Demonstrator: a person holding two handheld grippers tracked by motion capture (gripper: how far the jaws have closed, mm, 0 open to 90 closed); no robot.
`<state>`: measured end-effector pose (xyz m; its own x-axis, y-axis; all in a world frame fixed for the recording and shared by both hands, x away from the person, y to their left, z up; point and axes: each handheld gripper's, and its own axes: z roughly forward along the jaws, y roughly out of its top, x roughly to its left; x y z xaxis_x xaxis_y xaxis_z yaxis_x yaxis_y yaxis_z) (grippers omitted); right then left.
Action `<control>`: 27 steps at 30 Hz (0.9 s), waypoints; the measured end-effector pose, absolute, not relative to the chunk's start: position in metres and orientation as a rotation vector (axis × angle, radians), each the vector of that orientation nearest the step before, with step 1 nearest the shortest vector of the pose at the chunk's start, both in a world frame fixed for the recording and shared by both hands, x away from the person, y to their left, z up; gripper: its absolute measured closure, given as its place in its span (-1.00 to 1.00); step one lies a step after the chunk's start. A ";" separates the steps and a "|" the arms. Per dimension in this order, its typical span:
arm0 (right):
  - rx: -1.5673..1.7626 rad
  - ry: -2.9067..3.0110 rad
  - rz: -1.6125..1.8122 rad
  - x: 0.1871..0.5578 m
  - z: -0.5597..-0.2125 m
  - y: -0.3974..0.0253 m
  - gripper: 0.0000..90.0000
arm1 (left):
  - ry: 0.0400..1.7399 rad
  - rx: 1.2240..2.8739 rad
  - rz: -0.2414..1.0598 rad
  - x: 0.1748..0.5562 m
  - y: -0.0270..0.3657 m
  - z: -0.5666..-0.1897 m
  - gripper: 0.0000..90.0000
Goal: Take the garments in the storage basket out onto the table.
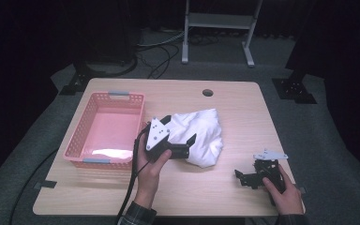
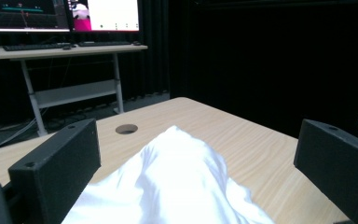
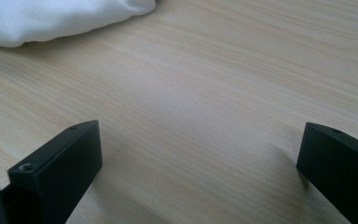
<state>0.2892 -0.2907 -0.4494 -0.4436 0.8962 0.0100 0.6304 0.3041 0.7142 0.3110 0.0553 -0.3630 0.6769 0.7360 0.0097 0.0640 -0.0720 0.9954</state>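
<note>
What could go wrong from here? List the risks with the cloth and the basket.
1. The left gripper stands open around the bunched white cloth; closing there may pinch only a top fold, so the rest could drag or slip free.
2. The pink basket sits close by the left hand; a trailing cloth could catch its rim.
3. The right gripper rests open on the table, lending no support.

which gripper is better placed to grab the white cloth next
Left. The left gripper already has its open jaws on either side of the white cloth, beside the pink basket. The right gripper rests open on bare table, apart from the cloth.
</note>
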 end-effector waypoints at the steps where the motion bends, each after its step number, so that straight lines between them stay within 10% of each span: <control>1: 1.364 2.186 0.926 0.289 -0.449 -0.291 -1.00 | 0.680 1.569 0.624 0.310 0.056 -0.365 -1.00; 27: 1.364 2.186 0.926 0.289 -0.449 -0.291 -1.00 | 0.677 1.639 0.529 0.289 0.056 -0.428 -1.00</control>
